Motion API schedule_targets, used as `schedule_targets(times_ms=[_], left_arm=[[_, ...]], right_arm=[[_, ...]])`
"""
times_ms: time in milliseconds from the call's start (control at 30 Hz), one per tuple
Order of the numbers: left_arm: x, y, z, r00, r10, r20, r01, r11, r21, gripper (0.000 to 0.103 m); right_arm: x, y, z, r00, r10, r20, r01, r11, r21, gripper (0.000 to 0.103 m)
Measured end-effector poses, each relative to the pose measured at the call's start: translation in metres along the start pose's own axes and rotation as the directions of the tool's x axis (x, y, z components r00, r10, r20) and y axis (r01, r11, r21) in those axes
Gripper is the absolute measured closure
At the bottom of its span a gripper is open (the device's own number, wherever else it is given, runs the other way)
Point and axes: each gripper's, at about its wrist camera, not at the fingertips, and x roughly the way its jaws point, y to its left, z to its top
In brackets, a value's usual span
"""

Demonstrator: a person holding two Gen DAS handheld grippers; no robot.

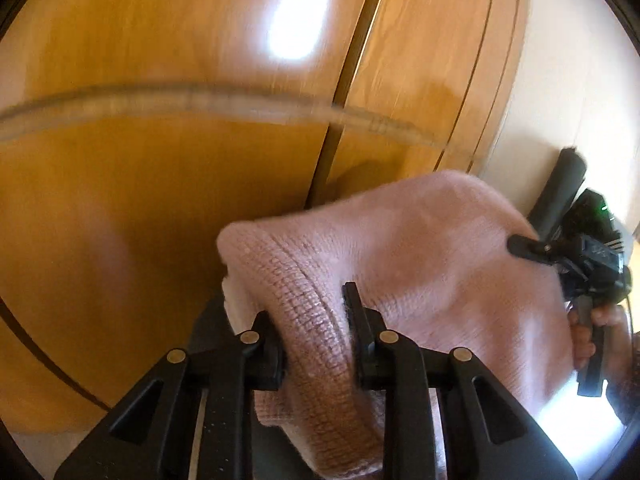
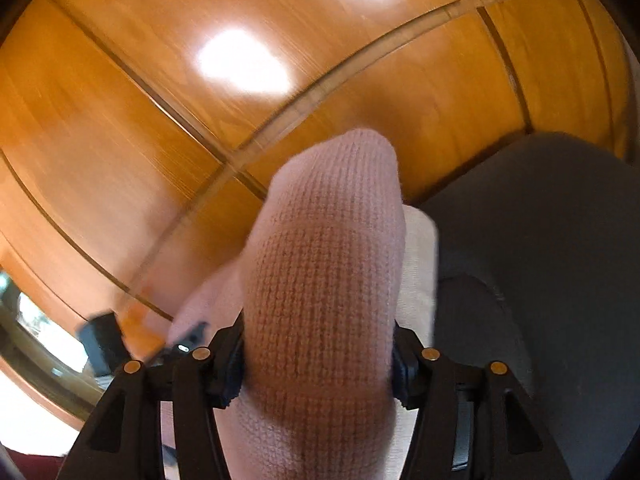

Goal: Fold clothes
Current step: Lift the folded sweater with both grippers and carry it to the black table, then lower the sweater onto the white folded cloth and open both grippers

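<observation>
A pink knitted garment (image 1: 420, 248) hangs lifted in the air between both grippers. My left gripper (image 1: 312, 320) is shut on its thick ribbed edge, which bulges between the black fingers. My right gripper (image 2: 318, 344) is shut on another bunched part of the same pink knit (image 2: 320, 280). The right gripper also shows in the left wrist view (image 1: 520, 246), pinching the far end of the cloth, with the person's hand on its handle. Both views are blurred by motion.
Orange wooden cabinet doors (image 1: 160, 60) with dark vertical seams fill the background in both views. A pale wall (image 1: 560, 100) lies to the right. A grey fabric surface (image 2: 540, 240) lies at the right of the right wrist view. A window shows at its lower left (image 2: 40, 328).
</observation>
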Motion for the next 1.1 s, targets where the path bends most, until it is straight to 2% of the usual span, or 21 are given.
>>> schedule_targets(times_ms=[67, 133, 200, 300, 367, 433, 500, 533, 567, 633, 667, 733, 767, 833, 867, 900, 967, 1000, 1033, 1100], left_arm=[[-0.001, 0.002, 0.000, 0.999, 0.043, -0.003, -0.043, 0.999, 0.032, 0.078], [0.009, 0.009, -0.004, 0.997, 0.048, -0.060, -0.047, 0.999, 0.026, 0.078], [0.014, 0.017, -0.009, 0.994, 0.004, -0.107, -0.003, 1.000, 0.011, 0.076], [0.002, 0.032, -0.011, 0.990, -0.106, -0.091, 0.101, 0.993, -0.054, 0.071], [-0.005, 0.043, -0.009, 0.990, -0.116, -0.085, 0.108, 0.990, -0.091, 0.071], [-0.025, 0.049, -0.012, 0.997, -0.059, -0.055, 0.054, 0.995, -0.081, 0.071], [-0.048, 0.044, -0.014, 0.996, 0.081, 0.033, -0.080, 0.996, -0.032, 0.071], [-0.062, 0.041, -0.017, 0.989, 0.119, 0.085, -0.117, 0.993, -0.017, 0.071], [-0.076, 0.036, -0.021, 0.986, 0.106, 0.125, -0.107, 0.994, 0.000, 0.072], [-0.088, 0.015, -0.023, 0.985, 0.062, 0.161, -0.074, 0.995, 0.071, 0.072], [-0.084, 0.000, -0.023, 0.988, 0.044, 0.148, -0.063, 0.990, 0.125, 0.072], [-0.065, -0.034, -0.023, 0.995, 0.005, 0.097, -0.031, 0.964, 0.265, 0.072], [-0.052, -0.048, -0.024, 0.997, 0.018, 0.080, -0.044, 0.941, 0.334, 0.072], [-0.021, -0.068, -0.026, 0.997, 0.065, 0.041, -0.076, 0.891, 0.448, 0.072], [-0.009, -0.068, -0.027, 0.995, 0.101, 0.022, -0.099, 0.870, 0.483, 0.072], [0.002, -0.064, -0.026, 0.992, 0.129, 0.007, -0.116, 0.863, 0.492, 0.072], [0.024, -0.047, -0.017, 0.987, 0.162, -0.017, -0.137, 0.880, 0.455, 0.071], [0.035, -0.038, -0.013, 0.983, 0.178, -0.030, -0.148, 0.887, 0.437, 0.071], [0.044, -0.032, -0.009, 0.982, 0.183, -0.049, -0.147, 0.898, 0.414, 0.070], [0.057, -0.024, -0.001, 0.983, 0.161, -0.091, -0.119, 0.926, 0.357, 0.069]], right_arm=[[0.004, 0.016, -0.006, 1.000, 0.013, 0.004, -0.013, 1.000, -0.026, 0.046], [0.013, 0.013, -0.005, 0.999, -0.031, -0.013, 0.031, 0.999, -0.032, 0.045], [0.020, 0.004, -0.006, 0.998, -0.060, -0.030, 0.059, 0.998, -0.038, 0.042], [0.016, 0.006, -0.010, 0.997, -0.070, -0.030, 0.068, 0.997, -0.045, 0.038], [0.014, 0.024, -0.017, 0.994, -0.099, -0.038, 0.097, 0.994, -0.057, 0.037], [0.004, 0.047, -0.023, 0.988, -0.153, -0.013, 0.152, 0.986, -0.074, 0.037], [-0.020, 0.065, -0.027, 0.969, -0.238, 0.061, 0.243, 0.966, -0.085, 0.037], [-0.033, 0.072, -0.029, 0.946, -0.305, 0.110, 0.315, 0.945, -0.086, 0.037], [-0.046, 0.081, -0.033, 0.919, -0.357, 0.168, 0.375, 0.922, -0.094, 0.037], [-0.059, 0.109, -0.047, 0.871, -0.407, 0.274, 0.468, 0.857, -0.215, 0.037], [-0.054, 0.122, -0.053, 0.865, -0.412, 0.287, 0.488, 0.825, -0.286, 0.039], [-0.034, 0.146, -0.061, 0.873, -0.408, 0.265, 0.486, 0.763, -0.425, 0.042], [-0.024, 0.157, -0.065, 0.877, -0.408, 0.254, 0.480, 0.726, -0.492, 0.044], [0.009, 0.173, -0.068, 0.863, -0.451, 0.229, 0.491, 0.641, -0.590, 0.046], [0.024, 0.177, -0.068, 0.845, -0.483, 0.229, 0.507, 0.589, -0.630, 0.047], [0.038, 0.178, -0.068, 0.822, -0.517, 0.238, 0.526, 0.531, -0.664, 0.047], [0.063, 0.171, -0.064, 0.773, -0.590, 0.233, 0.555, 0.453, -0.697, 0.047], [0.073, 0.164, -0.057, 0.760, -0.611, 0.222, 0.565, 0.452, -0.691, 0.047], [0.080, 0.157, -0.050, 0.756, -0.621, 0.208, 0.569, 0.466, -0.677, 0.047], [0.090, 0.145, -0.035, 0.750, -0.638, 0.173, 0.582, 0.512, -0.632, 0.047]])
